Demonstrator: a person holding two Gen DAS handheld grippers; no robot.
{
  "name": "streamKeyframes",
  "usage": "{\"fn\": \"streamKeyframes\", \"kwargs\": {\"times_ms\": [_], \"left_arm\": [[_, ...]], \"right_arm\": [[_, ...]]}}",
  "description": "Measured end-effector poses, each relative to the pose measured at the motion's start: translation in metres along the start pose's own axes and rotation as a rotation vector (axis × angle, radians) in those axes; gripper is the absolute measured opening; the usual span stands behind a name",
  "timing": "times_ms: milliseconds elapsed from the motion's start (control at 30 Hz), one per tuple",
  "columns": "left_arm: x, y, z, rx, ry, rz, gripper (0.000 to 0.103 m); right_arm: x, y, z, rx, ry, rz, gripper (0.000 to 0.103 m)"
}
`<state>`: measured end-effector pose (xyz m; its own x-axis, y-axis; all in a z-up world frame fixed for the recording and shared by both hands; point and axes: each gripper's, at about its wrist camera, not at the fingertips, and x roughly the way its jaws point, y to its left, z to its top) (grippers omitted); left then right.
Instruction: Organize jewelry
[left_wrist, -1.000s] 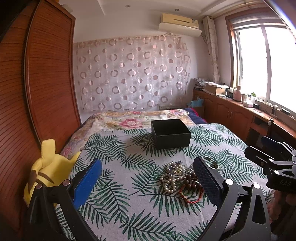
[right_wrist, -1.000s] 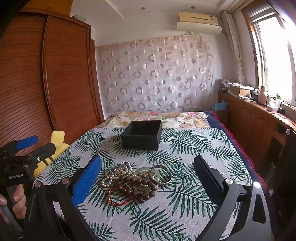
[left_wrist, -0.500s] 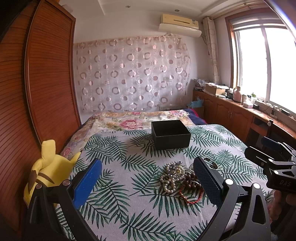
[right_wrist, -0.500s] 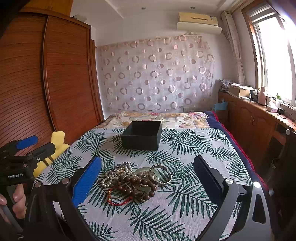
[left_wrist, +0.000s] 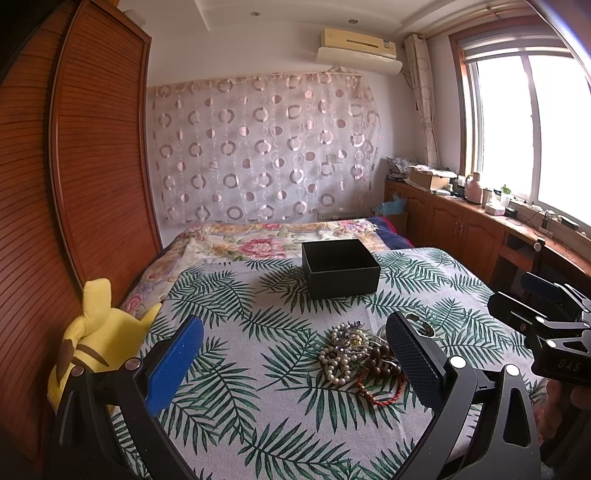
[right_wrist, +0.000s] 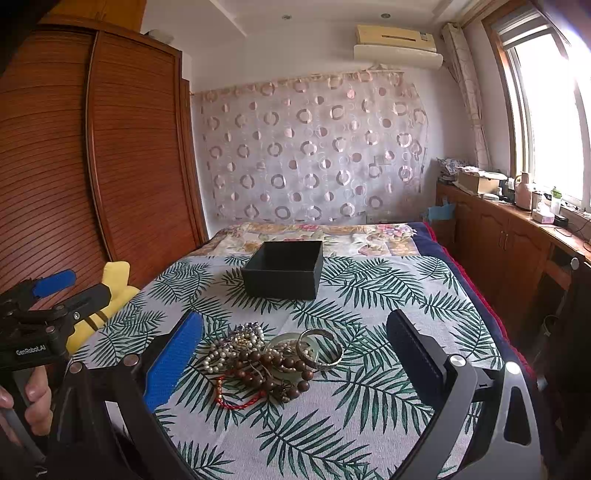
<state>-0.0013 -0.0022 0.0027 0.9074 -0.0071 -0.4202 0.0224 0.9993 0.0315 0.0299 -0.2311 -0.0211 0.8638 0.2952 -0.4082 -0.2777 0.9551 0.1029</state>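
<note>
On the bed at your 12 o'clock, the box (right_wrist: 283, 271) sits empty, jewelry pile (right_wrist: 266, 360) untouched; both tongs, left (left_wrist: 295, 363) and right (right_wrist: 295, 360), spread, holding nothing.

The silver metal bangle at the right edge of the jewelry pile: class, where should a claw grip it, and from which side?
Grip the silver metal bangle on its bare right-hand rim, coming down from above with the right claw, one finger inside the ring, one outside. It lies nearly flat, and its left part rests against the brown wooden bead strand, so the right is probably freest.
</note>
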Motion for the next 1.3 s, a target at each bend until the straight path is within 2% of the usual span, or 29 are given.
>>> {"fn": "streamKeyframes", "kwargs": {"times_ms": [367,667,767,833,933,1033,1300], "left_arm": [[0.004,0.0,-0.003,-0.002,0.026,-0.011,0.095],[0.032,0.002,-0.025,0.001,0.105,-0.061,0.095],[0.042,0.003,-0.033,0.0,0.132,-0.078,0.095],[0.049,0.004,-0.038,-0.002,0.151,-0.092,0.095],[0.059,0.006,-0.044,-0.005,0.173,-0.108,0.095],[0.069,0.009,-0.05,-0.011,0.198,-0.122,0.095],[0.094,0.015,-0.061,-0.03,0.259,-0.183,0.095]], "right_arm": [[0.006,-0.002,-0.005,0.002,0.015,0.007,0.101],[0.025,-0.008,-0.015,-0.021,0.081,0.065,0.097],[0.038,-0.011,-0.02,-0.04,0.113,0.07,0.092],[0.049,-0.015,-0.024,-0.048,0.138,0.067,0.084],[0.069,-0.022,-0.029,-0.058,0.189,0.076,0.066],[0.089,-0.028,-0.032,-0.074,0.235,0.094,0.054],[0.131,-0.028,-0.03,-0.084,0.348,0.187,0.035]]}}
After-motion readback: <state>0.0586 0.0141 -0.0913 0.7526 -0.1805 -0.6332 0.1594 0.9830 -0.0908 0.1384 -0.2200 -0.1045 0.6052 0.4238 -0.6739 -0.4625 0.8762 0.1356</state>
